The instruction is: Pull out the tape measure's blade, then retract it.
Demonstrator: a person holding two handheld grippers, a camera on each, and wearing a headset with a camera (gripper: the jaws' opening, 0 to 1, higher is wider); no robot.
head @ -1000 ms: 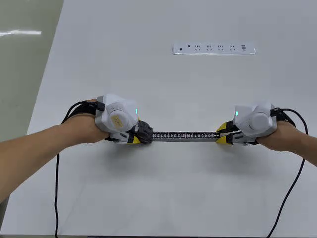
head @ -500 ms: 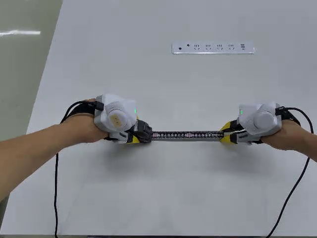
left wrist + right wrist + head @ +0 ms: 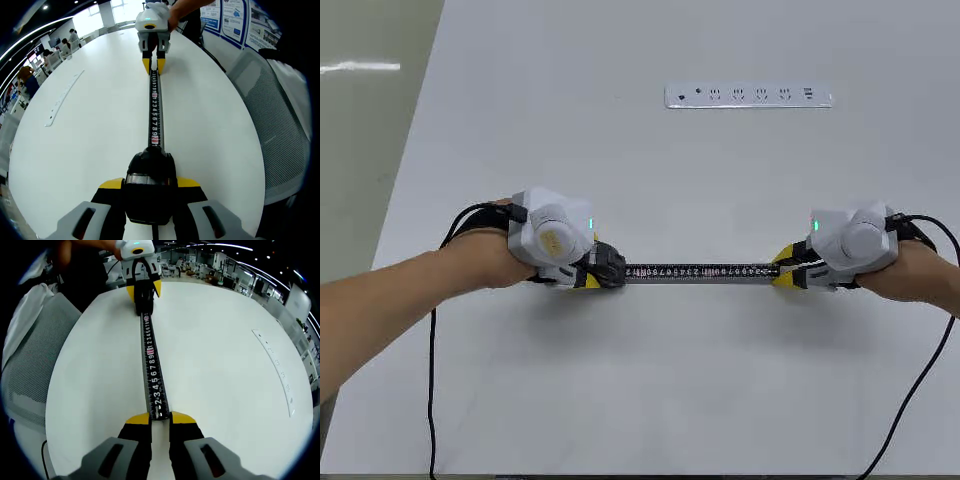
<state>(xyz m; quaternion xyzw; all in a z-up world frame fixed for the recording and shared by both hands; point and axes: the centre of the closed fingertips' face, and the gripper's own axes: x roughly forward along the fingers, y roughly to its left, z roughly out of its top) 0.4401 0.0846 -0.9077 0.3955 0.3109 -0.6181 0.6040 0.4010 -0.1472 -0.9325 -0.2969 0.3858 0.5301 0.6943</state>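
Head view first: smooth white matte tabletop (image 3: pixel 650 380), with a long flat white power strip (image 3: pixel 748 96) lying well back from the action. Left gripper (image 3: pixel 603 270), in a glossy white shell with yellow-tipped jaws, is clamped around the chunky black tape measure case (image 3: pixel 610 268). Out of it runs the blade (image 3: pixel 700 271), a thin dark ribbon lying straight along the table, and the right gripper (image 3: pixel 782 275) has its yellow tips pinched onto the far end.

Over to the left gripper view: the tape measure case (image 3: pixel 150 182) sits snug between the two yellow-tipped jaws, rounded, black and rubbery-looking, with a shiny band across its top. The blade (image 3: pixel 154 110) stretches away, white numerals on black, 2 through 9 readable, then a red mark. At its end the right gripper (image 3: pixel 154 62) pinches it. A grey mesh chair (image 3: pixel 270 135) stands beside the table edge.

Right gripper view now: jaws closed tight on the blade's tip (image 3: pixel 159 412), digits 2 to 9 crisp on the blade (image 3: pixel 151 365), red block after them. The left gripper (image 3: pixel 142 290) grips the case at the far end, and the power strip (image 3: pixel 277 370) lies off to the side.
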